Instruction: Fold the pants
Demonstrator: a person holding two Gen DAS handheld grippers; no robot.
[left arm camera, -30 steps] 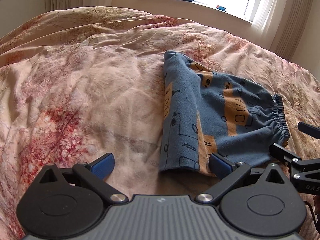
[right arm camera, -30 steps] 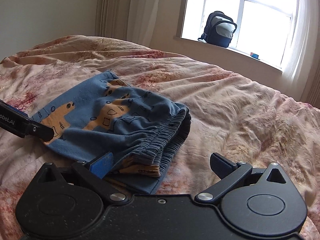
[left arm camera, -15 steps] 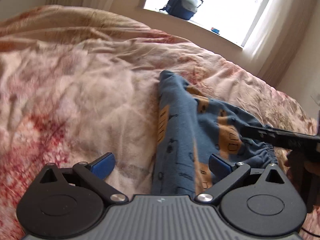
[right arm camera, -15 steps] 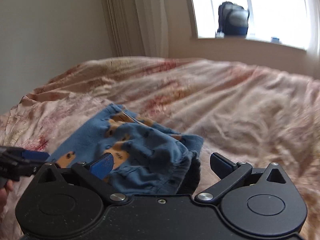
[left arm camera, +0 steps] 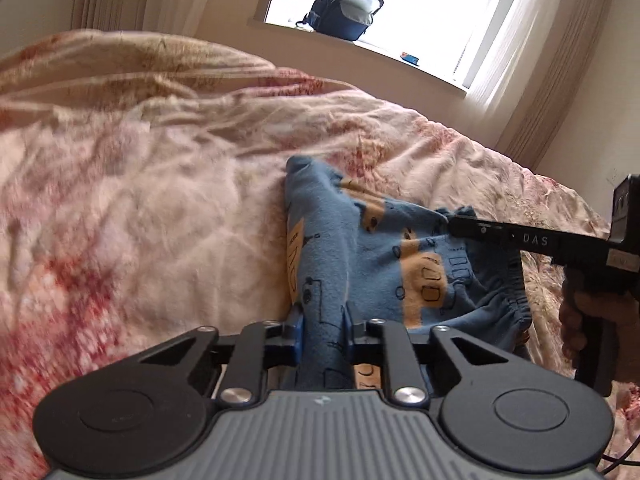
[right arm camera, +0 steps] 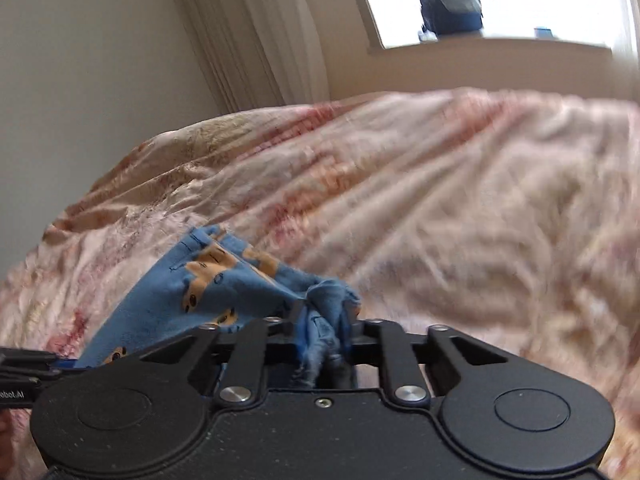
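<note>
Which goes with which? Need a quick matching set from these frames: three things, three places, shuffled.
Things:
1. blue cotton pants with orange print
2. dark blue backpack
3. pink floral bedspread

Places:
A. on the windowsill
B. covering the bed
C. pinched in both claws

Pairs: 1-C, 2-A, 3-B

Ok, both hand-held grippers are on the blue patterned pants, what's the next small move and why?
Probably lift both together: the left hand-held gripper and right hand-held gripper are closing with cloth between them, while the blue patterned pants lie bunched on the pink floral bedspread.
</note>
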